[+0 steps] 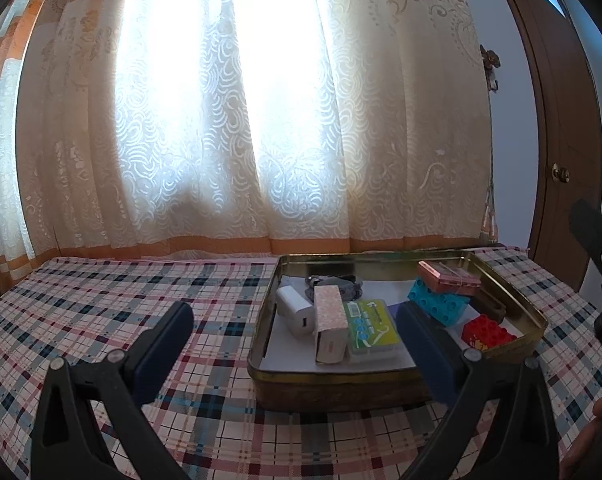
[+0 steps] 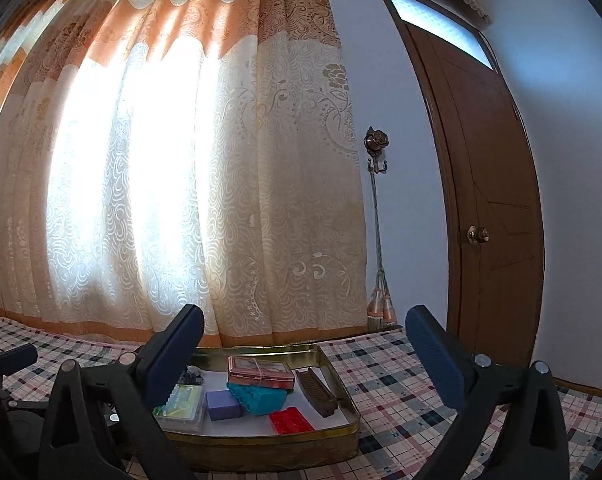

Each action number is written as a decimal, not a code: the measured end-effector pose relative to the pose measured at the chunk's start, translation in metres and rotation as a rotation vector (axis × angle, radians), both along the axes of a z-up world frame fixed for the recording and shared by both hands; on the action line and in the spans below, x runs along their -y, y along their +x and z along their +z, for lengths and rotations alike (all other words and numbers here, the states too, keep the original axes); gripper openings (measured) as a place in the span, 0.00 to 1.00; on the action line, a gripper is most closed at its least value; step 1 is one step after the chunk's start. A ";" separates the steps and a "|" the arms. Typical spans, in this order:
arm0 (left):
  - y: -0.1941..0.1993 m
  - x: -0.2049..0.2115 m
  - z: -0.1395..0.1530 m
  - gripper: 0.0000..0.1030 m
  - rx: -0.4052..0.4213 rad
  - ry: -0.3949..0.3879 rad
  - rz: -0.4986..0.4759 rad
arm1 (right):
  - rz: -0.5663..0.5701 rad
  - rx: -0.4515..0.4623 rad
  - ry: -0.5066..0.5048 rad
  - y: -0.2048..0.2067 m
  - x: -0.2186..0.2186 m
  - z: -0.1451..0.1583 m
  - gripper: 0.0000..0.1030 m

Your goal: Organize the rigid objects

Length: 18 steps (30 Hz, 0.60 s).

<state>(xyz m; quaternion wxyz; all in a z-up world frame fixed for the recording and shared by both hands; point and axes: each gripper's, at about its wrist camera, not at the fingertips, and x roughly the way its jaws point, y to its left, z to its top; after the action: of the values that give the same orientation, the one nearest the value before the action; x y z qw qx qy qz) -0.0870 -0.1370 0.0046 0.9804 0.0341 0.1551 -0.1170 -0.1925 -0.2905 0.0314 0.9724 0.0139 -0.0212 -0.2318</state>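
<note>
A gold tin tray (image 1: 261, 344) sits on the plaid cloth, right of centre. In it lie a white power bank (image 1: 295, 312), a pink patterned box (image 1: 330, 328), a green card case (image 1: 371, 330), a teal brick (image 1: 437, 300) with a pink box (image 1: 449, 278) resting on it, a red brick (image 1: 487, 334) and a brown comb (image 1: 491, 306). My left gripper (image 1: 297, 320) hangs open in front of the tray, holding nothing. The right wrist view shows the same tray (image 2: 341, 384) with a purple block (image 2: 223, 404). My right gripper (image 2: 305, 320) stands wide open above it, nothing between its fingers.
Plaid cloth (image 1: 141, 292) stretches left of the tray. A lace curtain (image 1: 221, 120) hangs along the far edge. A brown door (image 2: 489, 200) stands at the right, with a tasselled tie-back (image 2: 379, 280) on the wall. Part of the other gripper (image 1: 597, 236) shows at the right edge.
</note>
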 end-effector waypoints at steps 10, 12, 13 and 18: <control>0.004 -0.001 -0.001 1.00 -0.019 -0.003 0.006 | -0.008 0.006 0.001 -0.002 -0.001 0.001 0.99; 0.005 -0.002 -0.002 1.00 -0.030 -0.009 -0.005 | -0.008 0.002 0.002 -0.001 -0.001 0.001 0.99; 0.005 -0.002 -0.002 1.00 -0.031 -0.014 -0.009 | -0.008 -0.001 0.004 -0.001 0.000 0.001 0.99; 0.003 -0.004 -0.001 1.00 -0.026 -0.017 -0.007 | -0.014 -0.013 0.010 0.000 0.001 0.000 0.99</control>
<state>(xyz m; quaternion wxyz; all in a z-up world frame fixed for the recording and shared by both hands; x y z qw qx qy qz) -0.0842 -0.1334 0.0035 0.9781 0.0247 0.1667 -0.1224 -0.1923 -0.2916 0.0313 0.9709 0.0174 -0.0140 -0.2386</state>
